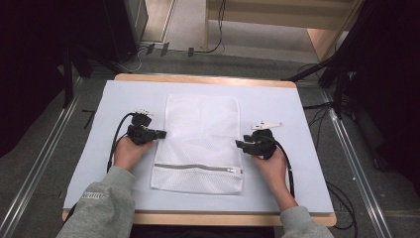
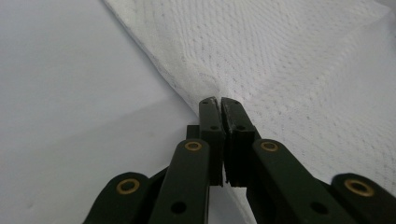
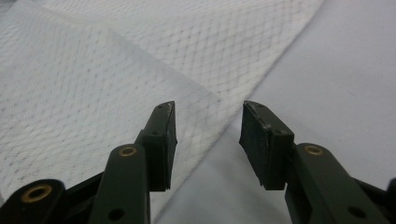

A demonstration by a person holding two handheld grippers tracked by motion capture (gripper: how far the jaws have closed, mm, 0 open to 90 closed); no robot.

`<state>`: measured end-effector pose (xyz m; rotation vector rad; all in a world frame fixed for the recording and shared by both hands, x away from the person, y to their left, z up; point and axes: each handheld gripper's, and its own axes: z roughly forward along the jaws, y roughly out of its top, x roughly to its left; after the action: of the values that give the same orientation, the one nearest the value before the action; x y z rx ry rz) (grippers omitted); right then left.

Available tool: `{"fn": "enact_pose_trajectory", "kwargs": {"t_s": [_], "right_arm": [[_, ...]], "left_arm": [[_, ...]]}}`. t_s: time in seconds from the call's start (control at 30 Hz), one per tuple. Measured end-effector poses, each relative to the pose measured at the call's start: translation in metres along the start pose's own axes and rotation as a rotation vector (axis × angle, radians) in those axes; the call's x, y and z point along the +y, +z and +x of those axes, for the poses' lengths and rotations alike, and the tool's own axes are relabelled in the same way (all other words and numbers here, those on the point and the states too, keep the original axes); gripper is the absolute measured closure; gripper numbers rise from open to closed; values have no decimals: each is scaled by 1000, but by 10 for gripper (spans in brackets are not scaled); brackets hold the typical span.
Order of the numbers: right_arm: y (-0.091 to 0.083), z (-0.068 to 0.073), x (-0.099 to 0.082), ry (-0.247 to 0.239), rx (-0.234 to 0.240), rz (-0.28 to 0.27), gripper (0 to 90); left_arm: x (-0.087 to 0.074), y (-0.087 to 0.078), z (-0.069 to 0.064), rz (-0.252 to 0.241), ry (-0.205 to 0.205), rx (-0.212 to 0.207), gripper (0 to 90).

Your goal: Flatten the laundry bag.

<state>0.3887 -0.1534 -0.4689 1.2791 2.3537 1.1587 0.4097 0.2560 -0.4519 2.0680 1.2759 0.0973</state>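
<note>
We recorded a white mesh laundry bag (image 1: pixel 200 144) lying flat near the middle of the pale table cover (image 1: pixel 89 148), its grey zipper (image 1: pixel 198 167) running across the end nearest the person and its far end pointing away from them. The cover lay on a wooden table (image 1: pixel 198 79).

We saw the left gripper (image 1: pixel 159 134) at the bag's left long edge, about halfway along it. In the left gripper view (image 2: pixel 219 103) its two black jaws were pressed together with the mesh edge pinched between the pads, the fabric puckering slightly at the tips. We took this as a closed grip on the bag.

We saw the right gripper (image 1: pixel 239 144) at the bag's right long edge, roughly opposite the left one. In the right gripper view (image 3: pixel 208 119) its jaws stood apart, with the bag's edge passing under the gap between them; the pads did not press on the fabric, and the left pad lay over mesh while the right pad lay over bare cover.

Both hands (image 1: pixel 130 151) rested low over the cover, grey sleeves (image 1: pixel 99 203) entering from the near side
</note>
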Motion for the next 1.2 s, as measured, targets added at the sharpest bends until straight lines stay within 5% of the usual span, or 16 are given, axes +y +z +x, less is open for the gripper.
{"fn": "enact_pose_trajectory", "kwargs": {"t_s": [0.27, 0.4, 0.57, 0.87, 1.2], "right_arm": [[18, 7, 9, -22, 0, 28, 604], [28, 15, 15, -73, -65, 44, 769], [33, 14, 20, -69, -56, 47, 891], [40, 10, 27, -65, -65, 39, 900], [43, 1, 29, -16, -5, 17, 813]], "left_arm": [[-7, -6, 8, -5, -33, 2, 875], [-8, -7, 11, -2, -43, -9, 881], [-8, -6, 12, 4, -35, -7, 882], [2, 0, 22, -24, -52, -5, 885], [4, 0, 26, -27, -57, -32, 830]]}}
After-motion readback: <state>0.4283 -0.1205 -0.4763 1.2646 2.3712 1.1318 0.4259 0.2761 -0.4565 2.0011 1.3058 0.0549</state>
